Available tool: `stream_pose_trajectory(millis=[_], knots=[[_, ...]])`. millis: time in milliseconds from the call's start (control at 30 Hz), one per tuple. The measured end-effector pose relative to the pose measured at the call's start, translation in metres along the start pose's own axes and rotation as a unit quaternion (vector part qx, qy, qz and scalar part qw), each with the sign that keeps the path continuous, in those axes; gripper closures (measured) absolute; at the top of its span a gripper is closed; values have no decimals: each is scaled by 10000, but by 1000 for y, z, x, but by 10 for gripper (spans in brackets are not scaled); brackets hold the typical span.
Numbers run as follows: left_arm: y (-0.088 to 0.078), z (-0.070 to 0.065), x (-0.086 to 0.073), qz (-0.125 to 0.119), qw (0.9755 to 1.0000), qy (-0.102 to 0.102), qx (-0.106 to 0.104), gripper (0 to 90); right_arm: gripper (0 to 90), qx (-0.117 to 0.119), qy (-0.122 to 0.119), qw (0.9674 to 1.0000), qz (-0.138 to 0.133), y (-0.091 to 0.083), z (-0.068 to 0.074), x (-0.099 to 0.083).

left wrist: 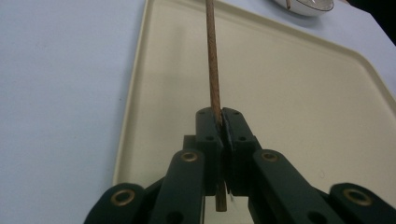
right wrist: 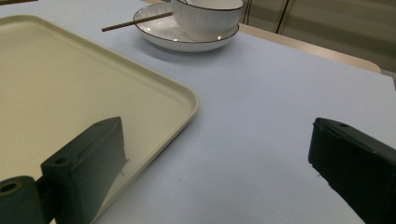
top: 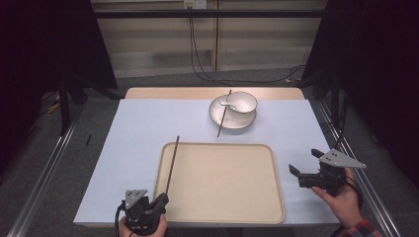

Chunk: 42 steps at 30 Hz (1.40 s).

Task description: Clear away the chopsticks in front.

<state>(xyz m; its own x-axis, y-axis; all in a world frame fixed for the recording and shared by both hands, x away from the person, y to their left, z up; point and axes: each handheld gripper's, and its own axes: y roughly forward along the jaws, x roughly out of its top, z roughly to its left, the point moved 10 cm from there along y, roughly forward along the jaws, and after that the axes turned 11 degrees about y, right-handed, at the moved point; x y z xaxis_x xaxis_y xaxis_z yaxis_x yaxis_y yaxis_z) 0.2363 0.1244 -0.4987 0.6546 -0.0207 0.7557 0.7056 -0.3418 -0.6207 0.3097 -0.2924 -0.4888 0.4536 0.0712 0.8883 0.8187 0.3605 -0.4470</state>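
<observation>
A big cream tray (top: 257,207) sat on the pale blue table (top: 133,128). Nothing lay flat inside the tray. Only the thin brown stick passed above its left edge.

Behind the tray, near the far side of the table, was a white plate (top: 217,121) with a dark rim. A white bowl (top: 242,102) sat on the plate. Inside the bowl was a small white spoon (top: 228,103). A second chopstick (top: 223,114) leaned across the plate, just beside the bowl, and its near end stuck out over the table.

The left gripper (top: 163,200) was at the front left corner of the tray. Its two black jaws were squeezed tight together on the near end of a chopstick (top: 172,165). In the left gripper view the chopstick (left wrist: 213,70) was long, thin and round. It was dark reddish brown, like wood. It ran straight up from between the jaws, away from the person, over the left edge of the tray (left wrist: 135,107). A short bit of it poked out below the jaws. Its far tip reached just past the tray's back left corner.

The right gripper (top: 306,165) was to the right of the tray, over the table, in the person's right hand (top: 341,200). Its jaws stood wide apart and held nothing. In the right gripper view there was just bare blue table between them.
</observation>
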Motion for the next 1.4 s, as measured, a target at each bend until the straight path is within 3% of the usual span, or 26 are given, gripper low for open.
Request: stream_pose_trajectory(millis=[867,1400], knots=[[6,3,-12,260,9996,-96,41,862,37,-29,17,10000,-26,-1,-1,1],[13,6,-15,375,9990,-147,202,859,37,14,-18,10000,-16,0,-1,1]])
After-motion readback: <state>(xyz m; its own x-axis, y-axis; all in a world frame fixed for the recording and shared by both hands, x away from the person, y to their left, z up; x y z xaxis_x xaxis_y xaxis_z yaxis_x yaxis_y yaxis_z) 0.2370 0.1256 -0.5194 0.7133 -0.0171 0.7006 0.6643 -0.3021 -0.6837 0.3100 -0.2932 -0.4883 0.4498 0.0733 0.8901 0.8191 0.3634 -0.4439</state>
